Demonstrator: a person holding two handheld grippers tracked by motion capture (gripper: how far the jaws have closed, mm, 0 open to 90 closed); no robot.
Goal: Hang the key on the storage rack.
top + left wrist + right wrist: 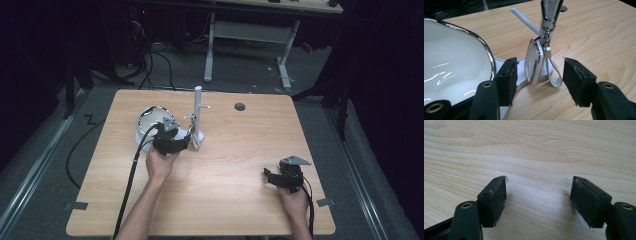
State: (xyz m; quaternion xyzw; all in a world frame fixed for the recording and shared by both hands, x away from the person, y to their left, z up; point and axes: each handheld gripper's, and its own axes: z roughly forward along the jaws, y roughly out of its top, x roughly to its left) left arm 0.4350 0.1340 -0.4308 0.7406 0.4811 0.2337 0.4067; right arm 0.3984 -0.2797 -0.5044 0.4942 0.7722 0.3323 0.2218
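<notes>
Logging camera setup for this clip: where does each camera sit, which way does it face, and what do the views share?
High view: fixed above the person's side, looking forward and down on the wooden table; both forearms, left gripper and right gripper show.
Left gripper view: rides the left gripper, looking along its open jaws at the white tag hanging from the white stand, bowl beside.
Right gripper view: rides the right gripper, facing bare tabletop.
Shared: high and left gripper views both show stand and bowl.
</notes>
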